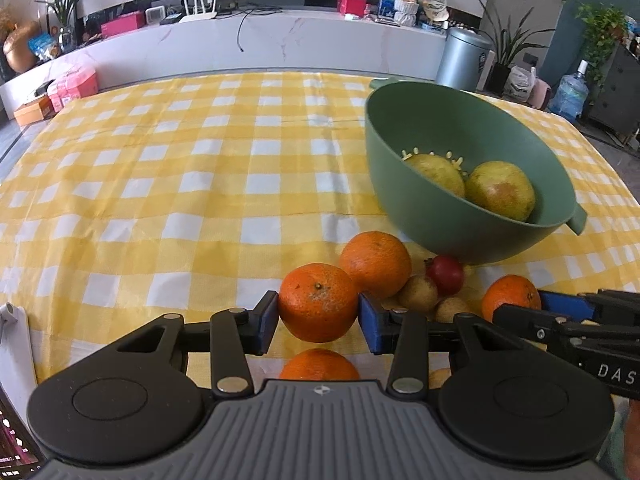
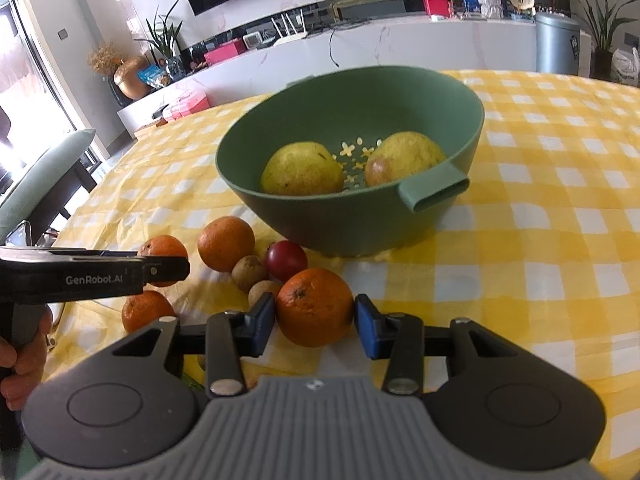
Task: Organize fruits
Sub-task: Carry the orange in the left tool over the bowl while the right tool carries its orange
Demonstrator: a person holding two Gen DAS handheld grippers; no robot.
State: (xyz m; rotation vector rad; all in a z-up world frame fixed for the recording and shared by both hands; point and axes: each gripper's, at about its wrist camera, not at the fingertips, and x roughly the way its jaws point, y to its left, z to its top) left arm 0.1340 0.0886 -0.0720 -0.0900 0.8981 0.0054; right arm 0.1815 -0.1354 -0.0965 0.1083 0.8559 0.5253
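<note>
The checked surface is carrying a green bowl already holding 2 yellow fruits. The left hand-held gripper is pinching a mandarin, and the right hand-held gripper is pinching an orange, both just short of the bowl. Each probably needs lifting clear of the rim, going in 1 at a time, and releasing low.

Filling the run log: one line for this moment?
left hand-held gripper: shut on orange | right hand-held gripper: shut on second orange | bowl: two pears
</note>
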